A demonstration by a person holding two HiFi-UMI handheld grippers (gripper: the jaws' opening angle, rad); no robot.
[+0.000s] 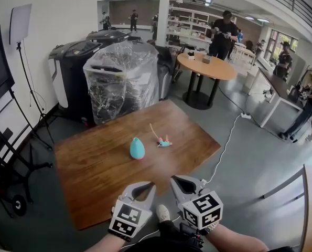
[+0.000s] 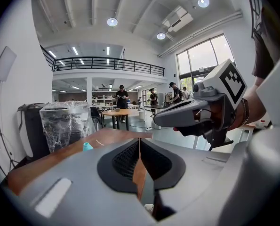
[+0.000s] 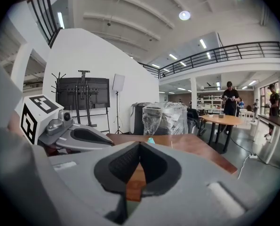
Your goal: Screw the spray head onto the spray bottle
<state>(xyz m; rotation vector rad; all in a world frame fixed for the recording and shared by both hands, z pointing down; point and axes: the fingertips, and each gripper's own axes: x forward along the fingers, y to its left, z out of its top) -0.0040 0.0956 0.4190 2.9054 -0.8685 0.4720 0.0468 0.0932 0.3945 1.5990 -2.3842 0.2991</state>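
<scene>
A small teal spray bottle [image 1: 137, 148] stands upright near the middle of the brown wooden table [image 1: 93, 177]. To its right lies the teal spray head [image 1: 164, 143] with its thin pale tube pointing away. The bottle shows small in the left gripper view [image 2: 87, 146] and in the right gripper view [image 3: 150, 140]. My left gripper [image 1: 143, 186] and right gripper [image 1: 181, 182] hover side by side over the table's near edge, well short of both objects. Both are shut with nothing between their jaws.
Black bins [image 1: 74, 62] and one wrapped in clear plastic [image 1: 121, 77] stand behind the table. A round wooden table [image 1: 207, 67] is further back, with people around it. A light stand [image 1: 20, 25] and a rack are at the left. A white cable [image 1: 226, 140] crosses the floor at the right.
</scene>
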